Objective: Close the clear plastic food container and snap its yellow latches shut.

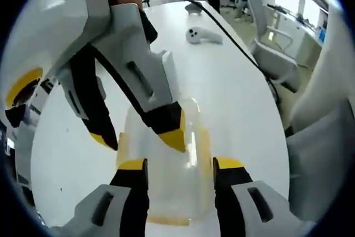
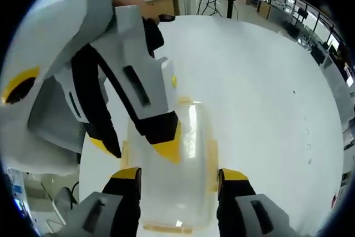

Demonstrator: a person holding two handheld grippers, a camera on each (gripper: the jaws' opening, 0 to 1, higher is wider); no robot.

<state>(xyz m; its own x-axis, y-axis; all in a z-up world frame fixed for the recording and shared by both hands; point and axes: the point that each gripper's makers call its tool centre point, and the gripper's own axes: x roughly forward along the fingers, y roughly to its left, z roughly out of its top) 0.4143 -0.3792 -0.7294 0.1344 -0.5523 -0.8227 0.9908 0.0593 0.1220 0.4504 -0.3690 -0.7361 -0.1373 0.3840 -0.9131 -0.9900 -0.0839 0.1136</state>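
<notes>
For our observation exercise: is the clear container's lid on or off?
On: the clear lid sits over the container. Whether its yellow latches are snapped, cannot tell.

Clear glossy plastic food container point(image 2: 177, 165) with yellow plastic latches point(image 2: 212, 159) sits on a smooth white table point(image 2: 266, 92).

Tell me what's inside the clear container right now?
Through the clear lid, the container looks empty; the white table shows through it. The other gripper's fingers over the lid and glare hide part of the interior.
</notes>
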